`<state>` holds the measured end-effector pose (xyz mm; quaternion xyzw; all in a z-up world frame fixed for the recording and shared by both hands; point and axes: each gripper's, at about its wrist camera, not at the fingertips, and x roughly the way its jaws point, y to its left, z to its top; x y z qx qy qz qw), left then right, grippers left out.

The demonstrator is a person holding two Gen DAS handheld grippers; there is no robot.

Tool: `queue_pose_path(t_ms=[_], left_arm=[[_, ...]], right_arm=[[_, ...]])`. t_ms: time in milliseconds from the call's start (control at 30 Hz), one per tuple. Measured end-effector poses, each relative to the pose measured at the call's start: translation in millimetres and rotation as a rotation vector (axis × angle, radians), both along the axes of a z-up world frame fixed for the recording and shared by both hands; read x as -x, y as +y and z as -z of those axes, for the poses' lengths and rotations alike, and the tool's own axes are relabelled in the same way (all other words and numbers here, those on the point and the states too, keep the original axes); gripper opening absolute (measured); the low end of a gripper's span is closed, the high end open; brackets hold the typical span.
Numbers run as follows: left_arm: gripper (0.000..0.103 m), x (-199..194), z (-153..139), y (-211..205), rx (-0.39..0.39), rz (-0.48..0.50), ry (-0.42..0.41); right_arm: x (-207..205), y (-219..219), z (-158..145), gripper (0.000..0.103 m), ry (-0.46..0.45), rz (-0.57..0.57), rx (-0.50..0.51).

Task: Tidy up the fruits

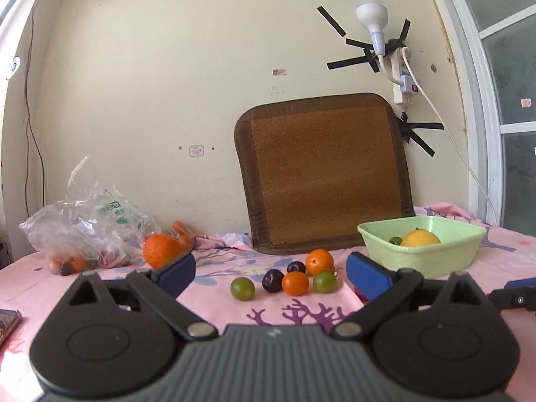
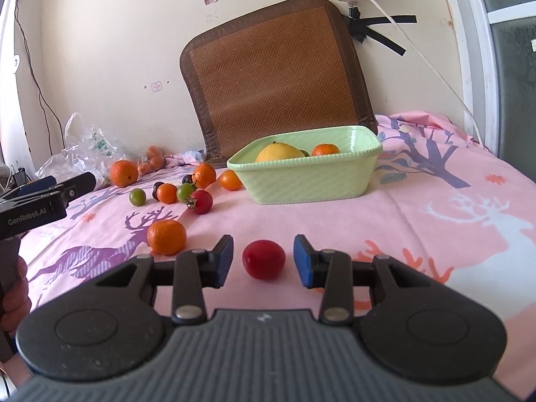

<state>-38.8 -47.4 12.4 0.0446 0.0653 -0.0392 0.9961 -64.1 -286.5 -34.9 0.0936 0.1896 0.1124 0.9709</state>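
A light green basket [image 2: 306, 181] stands on the pink cloth and holds a yellow fruit [image 2: 278, 152] and an orange [image 2: 325, 149]; it also shows in the left wrist view [image 1: 418, 254]. My right gripper [image 2: 263, 261] is open with a red tomato [image 2: 263, 259] lying between its fingers, not touched. An orange [image 2: 166, 236] lies to its left. My left gripper [image 1: 269, 273] is open and empty above the cloth, facing a cluster of small fruits: a green one [image 1: 242, 288], a dark plum [image 1: 273, 280], a small orange one [image 1: 294, 283].
A clear plastic bag [image 1: 83, 231] lies at the far left beside a large orange [image 1: 161, 250]. A brown woven mat [image 1: 321, 174] leans on the wall behind. A stemmed red tomato [image 2: 201, 201] lies among the scattered fruits. The left gripper [image 2: 37, 201] shows at the right wrist view's left edge.
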Motion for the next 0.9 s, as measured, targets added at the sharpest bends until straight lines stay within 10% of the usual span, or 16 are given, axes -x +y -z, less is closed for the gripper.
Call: queue_pose_path(t_ms=[367,567,900], left_arm=[[0.103,-4,1,-2,-0.014,0.014,0.068],[0.101,-8,-9,-23,-0.031,0.209,0.162],[0.058,-49,9,-63,-0.124,0.357,0.419]], right_arm=[[2,3,-1,0.043,-0.008,0.021,0.028],[4,11,-3,0.042,0.020,-0.028,0.076],[-21,8,2,0.037,0.115,-0.058,0.133]])
